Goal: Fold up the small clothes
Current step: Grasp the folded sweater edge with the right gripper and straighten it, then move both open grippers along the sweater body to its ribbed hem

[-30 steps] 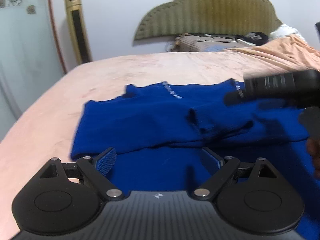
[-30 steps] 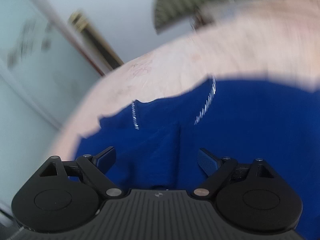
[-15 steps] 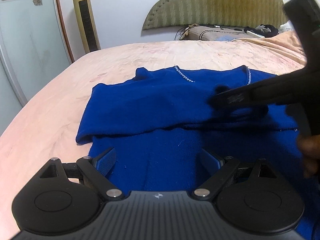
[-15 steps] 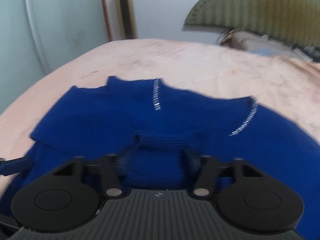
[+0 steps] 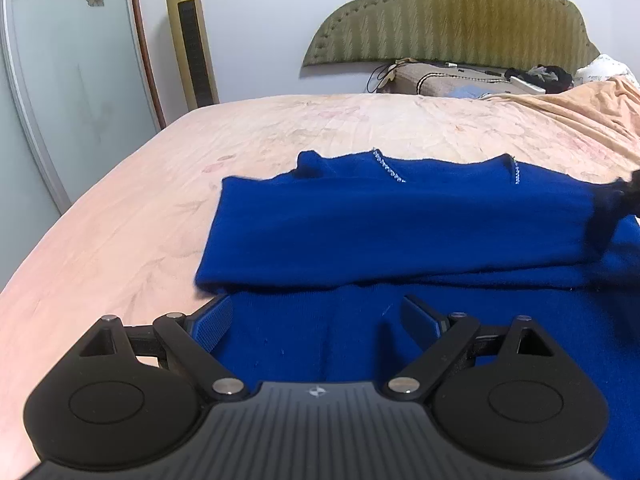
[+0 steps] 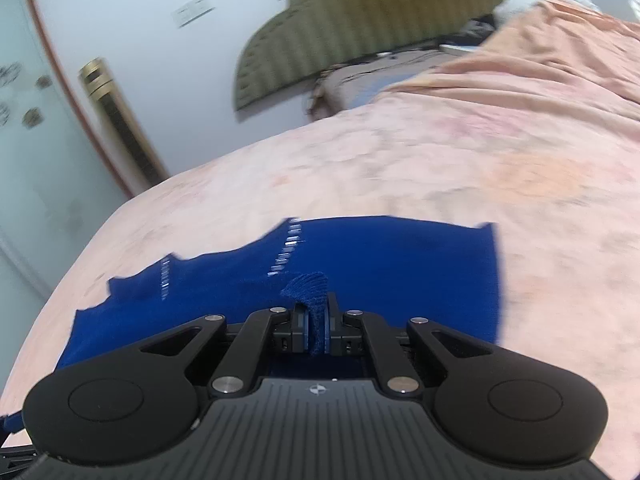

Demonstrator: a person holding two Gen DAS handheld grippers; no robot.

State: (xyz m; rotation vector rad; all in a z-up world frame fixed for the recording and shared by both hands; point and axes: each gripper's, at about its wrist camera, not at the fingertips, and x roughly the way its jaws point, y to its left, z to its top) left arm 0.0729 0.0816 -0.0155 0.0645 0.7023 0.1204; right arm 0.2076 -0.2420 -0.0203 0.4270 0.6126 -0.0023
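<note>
The right gripper [image 6: 316, 320], wide apart a second ago, is now pinching a sleeve cuff of the blue sweater [image 5: 400, 220] lying on the bed [image 5: 140, 220], likely starting a fold; the left gripper [image 5: 316, 320] is hovering wide-fingered, gripping nothing.

One blue sweater [image 5: 400, 216], two grippers, one bed [image 5: 120, 220]
</note>
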